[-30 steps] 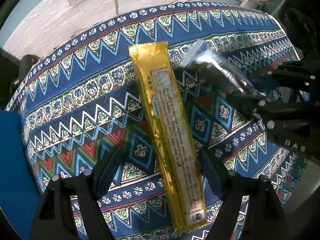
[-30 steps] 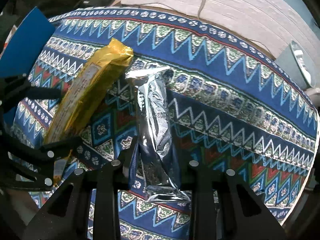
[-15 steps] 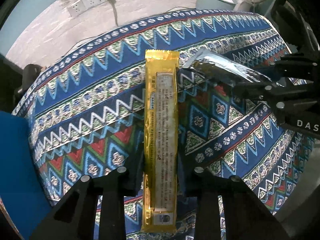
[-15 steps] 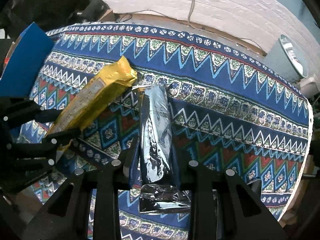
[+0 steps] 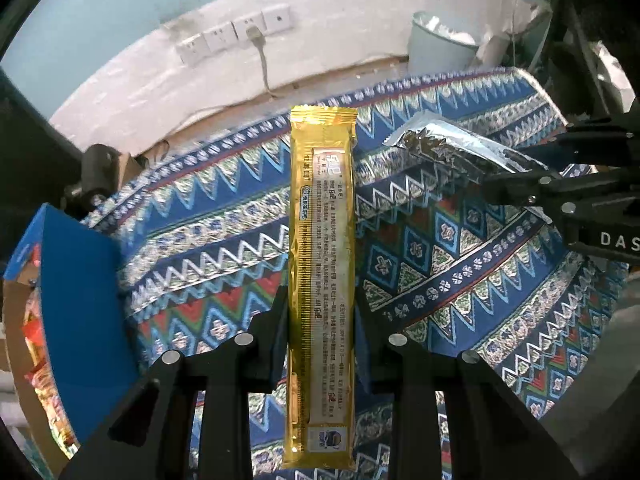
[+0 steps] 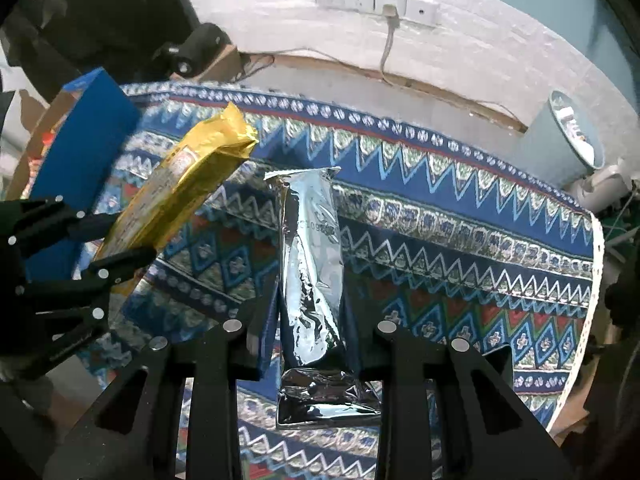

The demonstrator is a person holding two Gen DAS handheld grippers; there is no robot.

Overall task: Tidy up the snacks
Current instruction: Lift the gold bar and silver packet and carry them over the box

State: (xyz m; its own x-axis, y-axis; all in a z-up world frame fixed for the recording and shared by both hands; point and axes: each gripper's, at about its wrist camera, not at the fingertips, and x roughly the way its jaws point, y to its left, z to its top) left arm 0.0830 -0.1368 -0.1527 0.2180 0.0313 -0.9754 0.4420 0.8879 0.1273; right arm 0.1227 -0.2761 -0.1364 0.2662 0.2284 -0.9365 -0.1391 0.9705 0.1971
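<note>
holding two snack packs above patterned surface (image 5: 224, 248) | left hand-held gripper (image 5: 320, 320) clenched on gold pack (image 5: 322, 264), low on its length; light, slippery film | right hand-held gripper (image 6: 310, 320) clenched on silver pack (image 6: 312, 276); crinkly, soft | blue box (image 5: 86, 304) left of left hand-held gripper, likely destination

- The left gripper (image 5: 321, 312) is raised above the table, its fingers clamped on a gold snack packet (image 5: 322, 264).
- The right gripper (image 6: 312, 312) is raised alongside, pinching a silver foil packet (image 6: 312, 264).
</note>
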